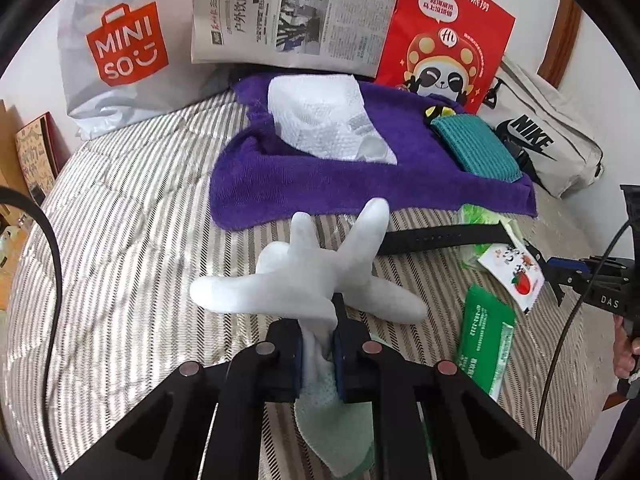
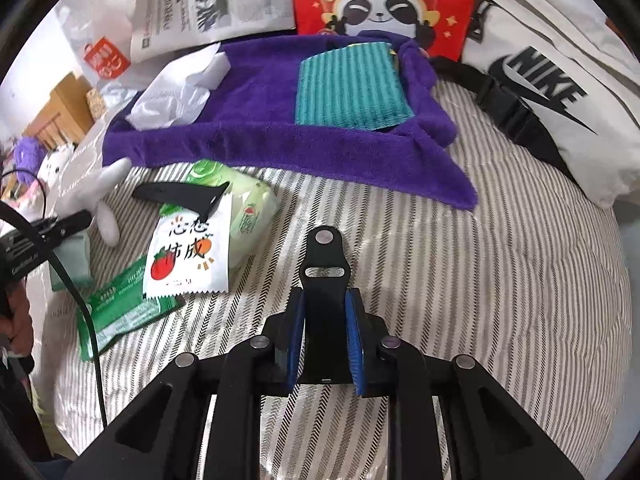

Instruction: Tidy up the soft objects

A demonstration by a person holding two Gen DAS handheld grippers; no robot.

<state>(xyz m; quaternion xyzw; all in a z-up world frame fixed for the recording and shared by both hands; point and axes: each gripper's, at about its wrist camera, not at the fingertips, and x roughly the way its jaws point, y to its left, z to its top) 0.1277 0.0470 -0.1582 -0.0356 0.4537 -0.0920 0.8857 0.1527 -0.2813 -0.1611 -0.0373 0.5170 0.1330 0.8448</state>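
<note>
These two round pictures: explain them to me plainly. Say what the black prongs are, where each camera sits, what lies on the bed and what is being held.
No robot here: a person holds a hand-held two-finger gripper in each hand, with a fisheye camera on each looking along its fingers.

The left wrist view shows the left gripper shut on a white glove, its fingers splaying out above the jaws. The right wrist view shows the right gripper shut on a black watch strap piece.

On the striped bedcover lies a purple towel carrying a white paper towel and a teal cloth. Nearer are another black strap, a white snack packet and a green packet. Bags and a newspaper stand behind.
</note>
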